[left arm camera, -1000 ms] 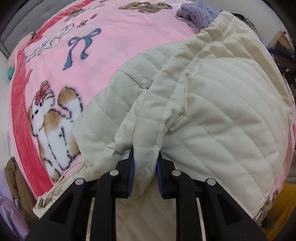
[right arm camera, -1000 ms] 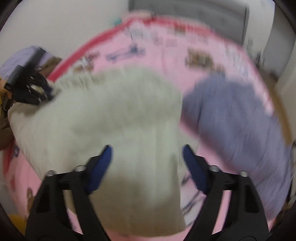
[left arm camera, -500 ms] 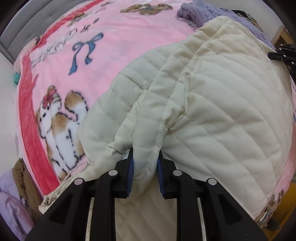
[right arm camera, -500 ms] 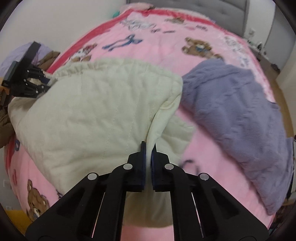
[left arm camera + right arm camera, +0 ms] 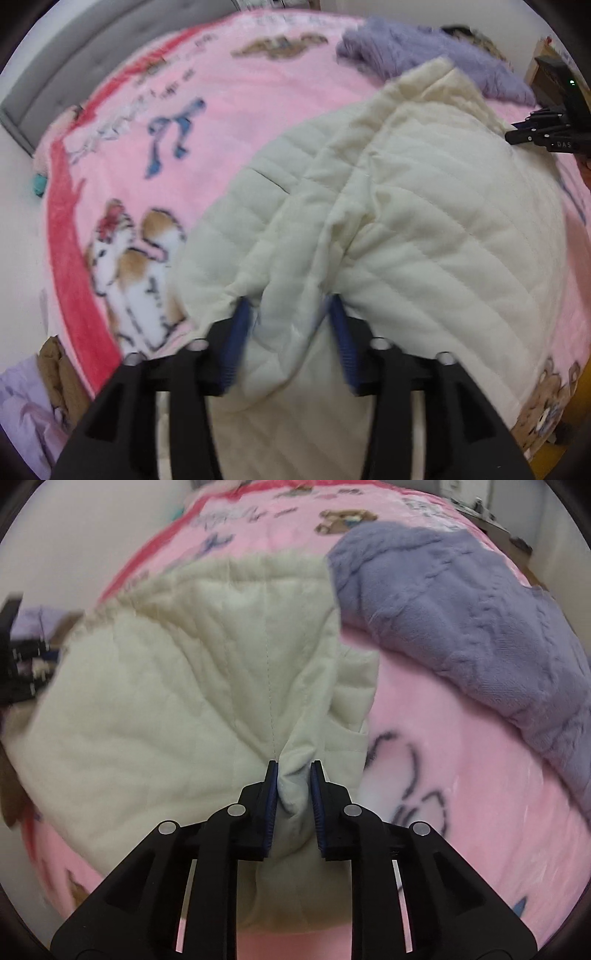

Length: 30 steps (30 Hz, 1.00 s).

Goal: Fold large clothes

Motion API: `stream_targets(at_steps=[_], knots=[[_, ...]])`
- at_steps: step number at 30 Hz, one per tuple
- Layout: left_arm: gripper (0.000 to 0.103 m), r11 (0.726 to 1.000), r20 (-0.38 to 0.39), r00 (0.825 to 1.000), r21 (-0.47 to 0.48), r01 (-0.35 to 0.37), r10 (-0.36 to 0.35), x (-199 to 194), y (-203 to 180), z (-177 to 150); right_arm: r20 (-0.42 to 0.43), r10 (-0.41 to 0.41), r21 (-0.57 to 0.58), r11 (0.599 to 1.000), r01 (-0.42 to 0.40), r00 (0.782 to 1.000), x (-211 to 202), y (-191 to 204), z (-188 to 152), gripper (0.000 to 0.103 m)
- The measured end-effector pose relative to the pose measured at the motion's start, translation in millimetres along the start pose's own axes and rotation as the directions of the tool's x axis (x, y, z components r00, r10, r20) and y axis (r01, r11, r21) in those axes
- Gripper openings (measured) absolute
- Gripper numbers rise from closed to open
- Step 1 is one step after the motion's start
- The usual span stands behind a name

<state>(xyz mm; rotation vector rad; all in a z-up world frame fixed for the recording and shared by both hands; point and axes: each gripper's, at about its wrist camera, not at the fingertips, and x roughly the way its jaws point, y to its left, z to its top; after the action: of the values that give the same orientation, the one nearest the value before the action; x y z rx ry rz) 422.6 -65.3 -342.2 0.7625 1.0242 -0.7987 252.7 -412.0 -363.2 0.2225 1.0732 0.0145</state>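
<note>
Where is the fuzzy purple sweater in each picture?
Left wrist view: the purple sweater lies at the top right, beyond the cream jacket.
Right wrist view: the purple sweater fills the upper right, beside the cream jacket.
Shared landmark: the pink blanket under both, with its cartoon prints.

- Our left hand-held gripper (image 5: 286,306) reaches forward and slightly down, its blue-padded fingers (image 5: 236,332) parted fairly wide, with a bunched fold of the cream quilted jacket (image 5: 424,221) lying between them; motion blur hides whether the pads press the cloth.
- Our right hand-held gripper (image 5: 293,770) points forward, its fingers drawn close together and pinching a narrow fold of the jacket's edge between the blue pads (image 5: 271,797).
</note>
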Motion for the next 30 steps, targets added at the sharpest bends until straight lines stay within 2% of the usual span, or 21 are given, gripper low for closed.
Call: stream_targets(at_steps=[1,2,4,6,7,8,9,11,13,14,16,17,18,20,21,23,24,25,27,29,30], knots=[[0.087,0.999,0.035,0.999,-0.027,-0.031,0.032,-13,6,-7,0.015,-0.014,-0.01,1.0,0.014,1.0,-8,2,1,0.035],[0.091,0.998,0.069,0.996,-0.05,-0.047,0.05,-23,10,-12,0.034,-0.041,-0.028,0.999,0.042,0.999,-16,5,3,0.047],[0.091,0.992,0.146,0.986,-0.11,-0.062,0.078,-45,22,-26,0.052,-0.124,-0.076,0.989,0.128,0.991,-27,13,5,0.048],[0.091,0.967,0.176,0.973,-0.234,-0.104,0.147,-65,40,-44,0.081,-0.153,-0.108,0.981,0.161,0.985,-37,21,6,0.048],[0.091,0.938,0.159,0.97,-0.324,-0.125,0.185,-72,49,-58,0.103,-0.136,-0.124,0.981,0.149,0.985,-40,29,9,0.049],[0.091,0.914,0.133,0.971,-0.383,-0.134,0.198,-75,54,-67,0.103,-0.136,-0.134,0.98,0.149,0.985,-39,34,11,0.059],[0.091,0.884,0.108,0.975,-0.45,-0.127,0.195,-75,58,-80,0.085,-0.144,-0.149,0.977,0.156,0.986,-32,39,15,0.076],[0.091,0.807,0.061,0.992,-0.588,-0.057,0.115,-70,67,-115,0.061,-0.155,-0.17,0.972,0.163,0.986,-19,38,17,0.082],[0.091,0.755,0.005,0.997,-0.653,-0.06,0.083,-62,68,-140,0.016,-0.121,-0.19,0.974,0.122,0.993,0,35,16,0.074],[0.091,0.73,-0.027,0.997,-0.68,-0.07,0.071,-57,69,-156,-0.034,-0.085,-0.196,0.978,0.076,0.996,13,37,17,0.058],[0.091,0.695,-0.033,0.999,-0.717,-0.052,0.041,-52,70,-179,-0.095,-0.028,-0.173,0.985,0.012,0.995,29,30,18,0.054],[0.091,0.664,0.001,1.0,-0.747,0.0,0.001,-50,74,-191,-0.109,0.028,-0.139,0.989,-0.043,0.994,31,26,18,0.027],[0.091,0.637,0.022,1.0,-0.771,0.03,-0.02,-48,76,-198,-0.104,0.037,-0.094,0.994,-0.047,0.994,30,20,19,0.013],[0.091,0.591,0.033,0.998,-0.805,0.057,-0.051,-44,79,-202,-0.072,0.077,-0.018,0.997,-0.079,0.994,17,11,19,0.006],[0.091,0.589,0.031,0.998,-0.807,0.054,-0.048,-45,78,-201,-0.043,0.091,0.018,0.996,-0.091,0.995,3,6,19,0.005],[0.091,0.618,0.034,0.999,-0.785,0.04,-0.022,-49,73,-193,-0.041,0.051,-0.027,0.998,-0.052,0.998,-10,9,15,0.005],[0.091,0.634,0.036,0.999,-0.773,0.037,-0.014,-50,70,-190,-0.057,0.03,-0.051,0.998,-0.033,0.998,-10,9,11,0.004],[0.091,0.662,0.03,1.0,-0.749,0.022,0.001,-53,66,-184,-0.091,0.006,-0.062,0.998,-0.011,0.996,-5,7,5,0.004],[0.092,0.697,0.031,0.999,-0.717,0.011,0.015,-55,61,-180,-0.165,-0.002,-0.016,1.0,-0.001,0.986,10,-3,-2,0.005],[0.093,0.731,0.028,0.999,-0.683,-0.002,0.03,-57,62,-176,-0.177,-0.021,0.034,0.999,0.027,0.984,15,-3,-4,0.005],[0.093,0.739,0.025,0.999,-0.674,-0.005,0.03,-58,64,-175,-0.177,-0.04,0.017,0.999,0.043,0.983,15,0,-2,0.005]])
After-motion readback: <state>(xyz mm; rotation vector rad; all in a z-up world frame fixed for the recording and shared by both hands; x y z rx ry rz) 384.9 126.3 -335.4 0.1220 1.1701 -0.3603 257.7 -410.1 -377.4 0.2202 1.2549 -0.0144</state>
